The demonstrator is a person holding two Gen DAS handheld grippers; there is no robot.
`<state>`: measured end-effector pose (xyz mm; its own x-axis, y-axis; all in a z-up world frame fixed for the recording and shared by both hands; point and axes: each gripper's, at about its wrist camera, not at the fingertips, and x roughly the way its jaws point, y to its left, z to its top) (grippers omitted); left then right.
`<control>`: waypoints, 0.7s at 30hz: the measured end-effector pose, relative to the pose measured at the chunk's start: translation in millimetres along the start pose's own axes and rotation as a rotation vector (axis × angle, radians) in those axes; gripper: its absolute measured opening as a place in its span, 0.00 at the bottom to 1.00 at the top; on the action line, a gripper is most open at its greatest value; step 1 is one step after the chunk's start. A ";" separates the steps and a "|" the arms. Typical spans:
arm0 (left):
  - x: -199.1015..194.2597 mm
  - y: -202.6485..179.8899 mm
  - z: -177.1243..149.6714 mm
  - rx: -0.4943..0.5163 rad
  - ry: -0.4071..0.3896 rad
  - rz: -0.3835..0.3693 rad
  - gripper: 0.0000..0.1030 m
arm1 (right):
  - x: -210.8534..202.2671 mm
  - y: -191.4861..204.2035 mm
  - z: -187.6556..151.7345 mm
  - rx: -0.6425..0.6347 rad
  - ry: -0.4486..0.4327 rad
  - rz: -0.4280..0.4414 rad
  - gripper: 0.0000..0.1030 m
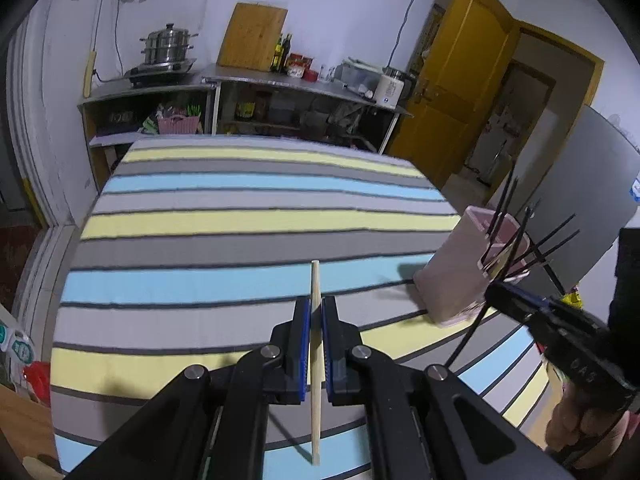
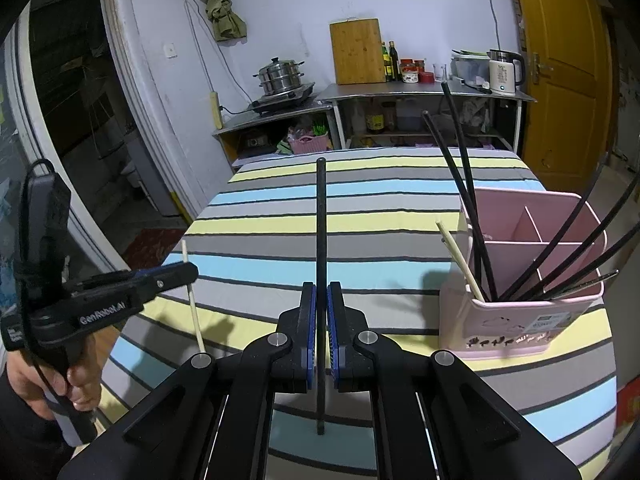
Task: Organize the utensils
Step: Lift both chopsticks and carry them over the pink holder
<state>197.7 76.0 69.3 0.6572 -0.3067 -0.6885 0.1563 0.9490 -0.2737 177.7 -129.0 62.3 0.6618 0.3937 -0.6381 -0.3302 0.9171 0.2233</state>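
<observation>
right tongs [image 2: 321, 308] gripping black chopstick [image 2: 321, 220], pink caddy [image 2: 520, 320]

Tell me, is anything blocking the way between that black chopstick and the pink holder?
Nothing visible does. The right hand-held gripper holds the black chopstick above bare striped cloth, left of the pink holder. Chopsticks already inside lean outward, crowding its front compartment.

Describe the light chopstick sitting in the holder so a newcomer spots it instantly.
On the striped table stands a pink holder. In its near-left compartment, one pale wooden chopstick leans left. Every other chopstick there is black.
</observation>
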 end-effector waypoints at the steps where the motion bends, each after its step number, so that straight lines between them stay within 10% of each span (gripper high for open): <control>1: -4.0 -2.5 3.3 0.004 -0.010 -0.004 0.05 | -1.4 0.0 0.8 -0.001 -0.005 0.001 0.06; 21: -22.3 -25.4 -26.1 0.062 -0.002 -0.013 0.05 | -23.7 -14.7 -8.2 0.031 -0.030 -0.014 0.06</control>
<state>159.8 56.9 74.1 0.6562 -0.3186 -0.6840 0.2100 0.9478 -0.2400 161.4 -152.3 68.1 0.6859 0.3825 -0.6190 -0.3006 0.9237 0.2377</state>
